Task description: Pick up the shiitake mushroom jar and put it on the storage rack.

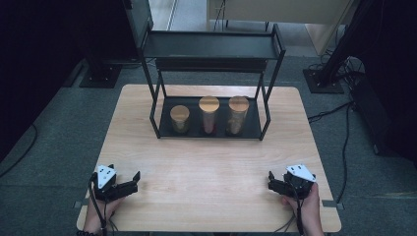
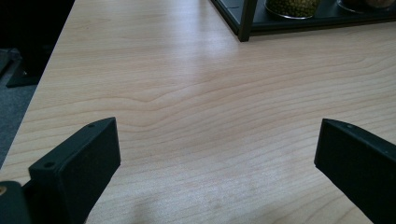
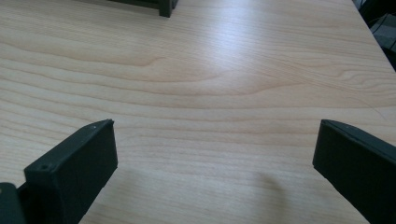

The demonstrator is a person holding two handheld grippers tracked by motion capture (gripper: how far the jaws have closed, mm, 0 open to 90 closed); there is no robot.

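Observation:
Three glass jars with wooden lids stand in a row on the lower shelf of a black metal rack [image 1: 253, 129]: a short jar [image 1: 180, 119] at the left, a taller middle jar [image 1: 209, 114] and a tall right jar [image 1: 238, 114]. My left gripper [image 1: 125, 173] rests near the table's front left, open and holding nothing. At the front right, my right gripper [image 1: 278, 178] is open and just as empty. In the left gripper view the gripper [image 2: 217, 135] has its jaws wide apart over bare wood, with the short jar's green contents [image 2: 293, 5] far ahead. In the right gripper view the gripper [image 3: 215, 135] is spread the same way.
The rack's upper shelf [image 1: 211, 45] overhangs the jars. A rack leg [image 2: 246, 18] stands ahead of the left gripper, and another leg [image 3: 167, 7] ahead of the right. The wooden table [image 1: 206, 167] stretches between grippers and rack. Cables [image 1: 329, 114] lie on the floor at the right.

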